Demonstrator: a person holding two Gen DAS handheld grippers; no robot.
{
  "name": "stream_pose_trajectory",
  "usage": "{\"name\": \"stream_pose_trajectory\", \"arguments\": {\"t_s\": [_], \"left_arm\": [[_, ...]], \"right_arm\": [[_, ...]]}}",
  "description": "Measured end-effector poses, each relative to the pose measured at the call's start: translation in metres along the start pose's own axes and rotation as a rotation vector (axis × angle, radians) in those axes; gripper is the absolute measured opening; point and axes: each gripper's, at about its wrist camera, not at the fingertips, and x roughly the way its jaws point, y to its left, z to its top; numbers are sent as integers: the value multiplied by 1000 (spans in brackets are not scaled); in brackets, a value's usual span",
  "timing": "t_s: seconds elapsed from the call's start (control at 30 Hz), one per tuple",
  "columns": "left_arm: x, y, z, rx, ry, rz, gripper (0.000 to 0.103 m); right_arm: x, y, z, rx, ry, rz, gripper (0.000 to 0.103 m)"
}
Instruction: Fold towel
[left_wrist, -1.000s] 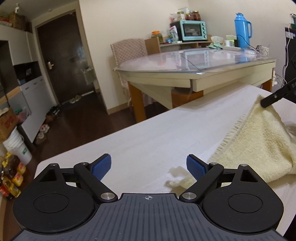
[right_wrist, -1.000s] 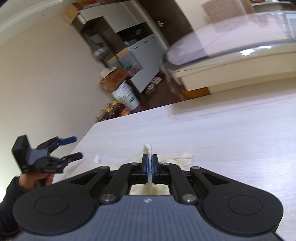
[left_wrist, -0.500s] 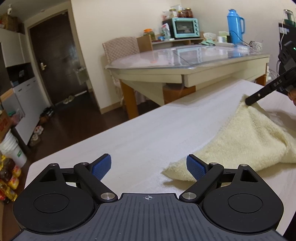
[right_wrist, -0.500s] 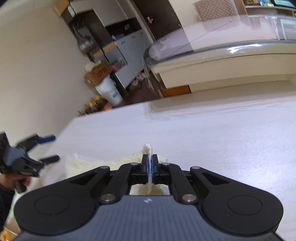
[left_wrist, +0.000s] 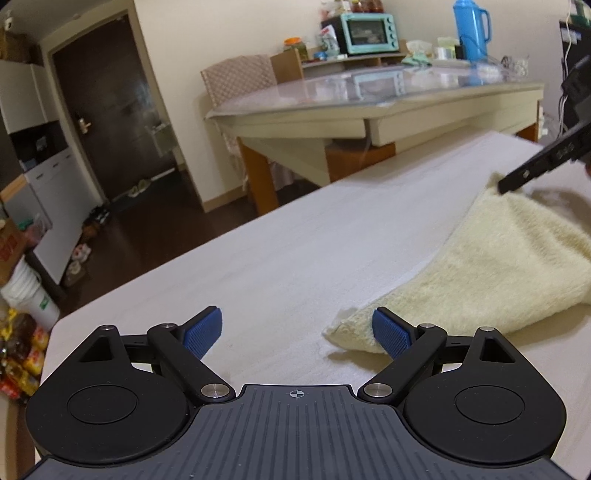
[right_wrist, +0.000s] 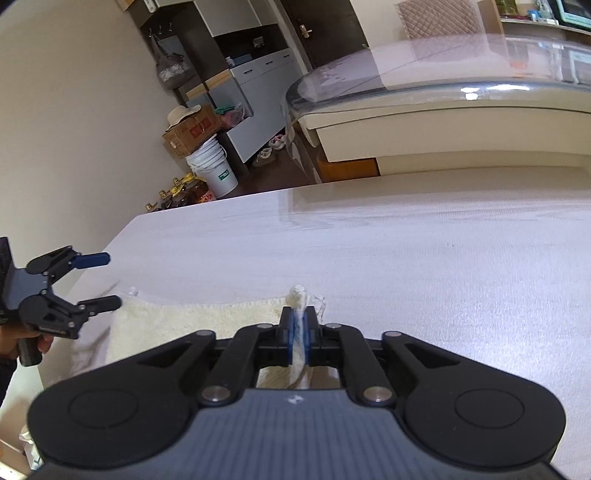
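A pale yellow towel (left_wrist: 498, 266) lies partly draped on the white table (left_wrist: 295, 251). Its far corner is lifted by my right gripper (left_wrist: 506, 184), seen at the upper right of the left wrist view. In the right wrist view that corner sticks up as a bunched tuft between the blue pads of the right gripper (right_wrist: 300, 325). The jaws are opening a little, and the pads still touch the towel (right_wrist: 192, 325). My left gripper (left_wrist: 297, 328) stands wide open, low over the table, with the towel's near corner just inside its right finger (left_wrist: 391, 332). The left gripper (right_wrist: 110, 280) also shows open at the left, held by a hand.
A glass-topped dining table (left_wrist: 369, 103) with a chair (left_wrist: 240, 77) stands beyond the white table. A blue flask (left_wrist: 471, 29) and a teal oven (left_wrist: 369, 31) sit behind it. A white bucket (right_wrist: 216, 166), boxes and bottles stand on the floor at the left, near the table's edge.
My left gripper has sunk toward the table and come up to the towel's near corner. The towel now lies lower and more spread. The right gripper's pads have parted slightly around the corner.
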Motion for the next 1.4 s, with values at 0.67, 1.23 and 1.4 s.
{"name": "stream_pose_trajectory", "arguments": {"t_s": [0.67, 1.23, 1.4], "left_arm": [[15, 5, 9, 27, 21, 62, 98], [18, 7, 10, 1, 39, 63, 99], [20, 8, 11, 3, 44, 60, 100]], "right_arm": [[-162, 132, -168, -682, 45, -88, 43], [-168, 59, -163, -110, 39, 15, 6], [-171, 40, -169, 33, 79, 46, 6]]}}
